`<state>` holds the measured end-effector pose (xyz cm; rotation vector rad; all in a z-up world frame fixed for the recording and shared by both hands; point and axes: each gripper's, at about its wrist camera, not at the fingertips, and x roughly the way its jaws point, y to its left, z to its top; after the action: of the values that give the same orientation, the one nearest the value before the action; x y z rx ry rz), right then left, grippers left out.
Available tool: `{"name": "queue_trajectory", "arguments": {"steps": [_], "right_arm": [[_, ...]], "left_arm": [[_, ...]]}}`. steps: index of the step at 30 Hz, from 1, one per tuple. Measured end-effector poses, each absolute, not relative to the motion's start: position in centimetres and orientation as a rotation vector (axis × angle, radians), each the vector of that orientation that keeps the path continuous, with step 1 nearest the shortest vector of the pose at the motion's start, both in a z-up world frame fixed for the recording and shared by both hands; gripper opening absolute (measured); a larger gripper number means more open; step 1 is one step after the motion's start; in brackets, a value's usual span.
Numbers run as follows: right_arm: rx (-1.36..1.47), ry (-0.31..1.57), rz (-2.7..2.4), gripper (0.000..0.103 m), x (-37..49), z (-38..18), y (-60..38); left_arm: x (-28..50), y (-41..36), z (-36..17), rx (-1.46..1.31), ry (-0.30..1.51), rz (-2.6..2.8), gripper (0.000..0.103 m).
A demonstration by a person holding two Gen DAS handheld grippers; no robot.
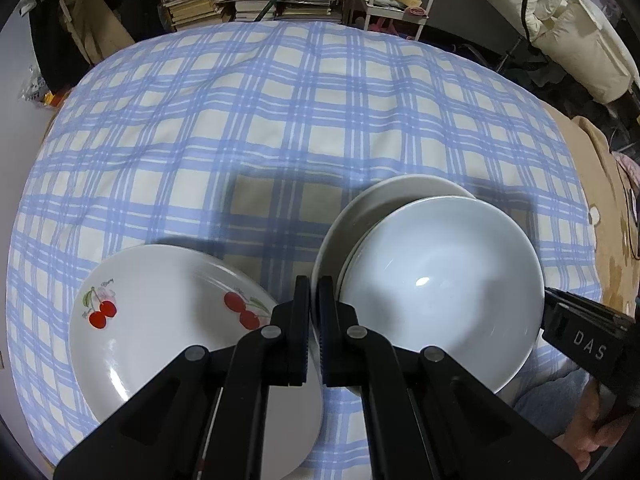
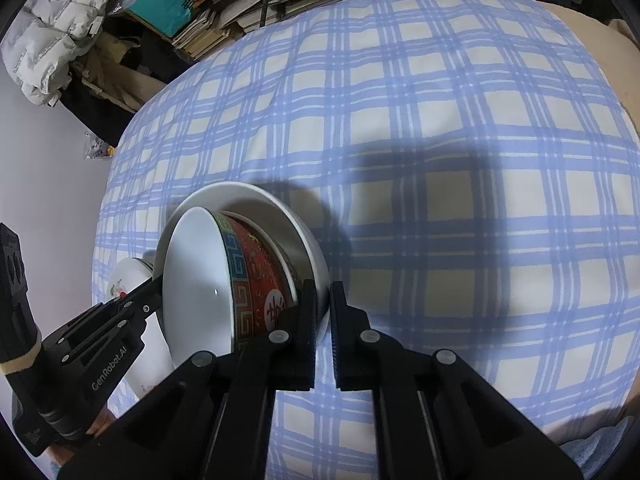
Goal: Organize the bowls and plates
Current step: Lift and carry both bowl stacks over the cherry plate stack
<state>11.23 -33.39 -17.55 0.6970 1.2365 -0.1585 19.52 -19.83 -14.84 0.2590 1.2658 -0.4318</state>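
Your left gripper is clamped on the near rim of the white plate, and your right gripper pinches the same plate's rim from the opposite side, jaws nearly together. Between them the plate is held off the bed, tilted, carrying the red patterned bowl inside it. Just left, the cherry plate lies flat on the blue checked cover. Beyond the bed, stacked books sit among the clutter.
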Motion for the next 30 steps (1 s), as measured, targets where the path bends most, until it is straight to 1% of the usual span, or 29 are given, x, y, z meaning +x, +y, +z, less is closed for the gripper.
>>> {"name": "queue_trajectory", "arguments": {"steps": [14, 30], "right_arm": [[0.702, 1.235, -0.182, 0.01, 11.24, -17.39, -33.45], [0.712, 1.246, -0.195, 0.01, 11.48, -17.05, -33.08]], "left_arm": [[19.38, -19.4, -14.96, 0.205, 1.263, -0.413, 0.002], [18.85, -19.74, -14.79, 0.259, 1.229, -0.408, 0.002]]}}
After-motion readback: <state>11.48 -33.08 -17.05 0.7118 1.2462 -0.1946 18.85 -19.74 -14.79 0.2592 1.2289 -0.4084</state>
